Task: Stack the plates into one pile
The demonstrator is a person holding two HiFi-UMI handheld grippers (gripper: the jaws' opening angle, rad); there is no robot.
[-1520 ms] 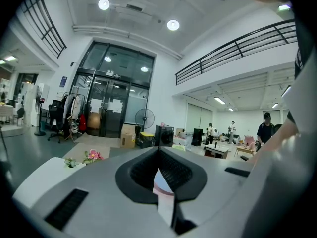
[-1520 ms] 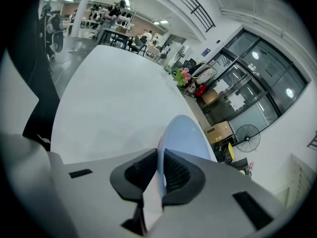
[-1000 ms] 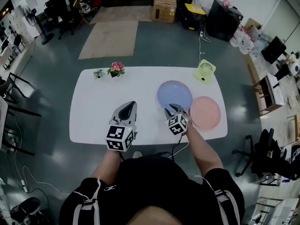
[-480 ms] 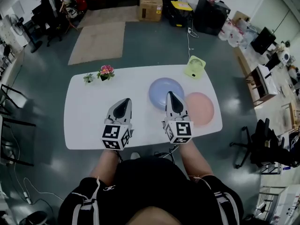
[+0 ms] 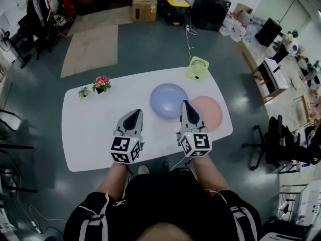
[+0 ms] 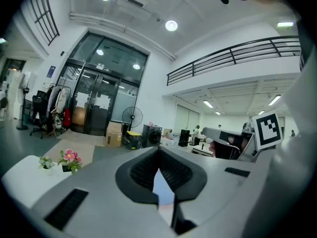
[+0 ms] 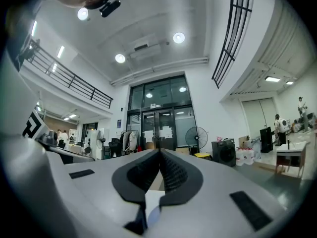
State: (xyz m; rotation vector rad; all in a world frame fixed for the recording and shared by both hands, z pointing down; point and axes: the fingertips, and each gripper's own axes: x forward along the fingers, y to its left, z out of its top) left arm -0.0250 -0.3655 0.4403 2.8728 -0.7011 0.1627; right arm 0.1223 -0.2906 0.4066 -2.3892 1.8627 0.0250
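Note:
A blue plate (image 5: 168,100) lies on the white table (image 5: 95,129), right of the middle. A pink plate (image 5: 210,112) lies just right of it; their rims meet or overlap, I cannot tell which. My right gripper (image 5: 184,103) hovers level above the blue plate's near right rim, shut and holding nothing. My left gripper (image 5: 136,112) is held over bare table left of the blue plate, also shut and empty. In the left gripper view the shut left gripper (image 6: 158,151) shows a sliver of blue plate (image 6: 162,190) below its tips. In the right gripper view the right gripper (image 7: 160,152) is shut.
A green desk fan (image 5: 197,67) stands at the table's far right edge. A pot of pink flowers (image 5: 102,82) and a small plant (image 5: 83,91) stand at the far left. Chairs, boxes and desks surround the table on the grey floor.
My right gripper has lifted away from the blue plate's near rim, levelled out and closed its jaws. The left gripper has shifted a little. The head view has tilted.

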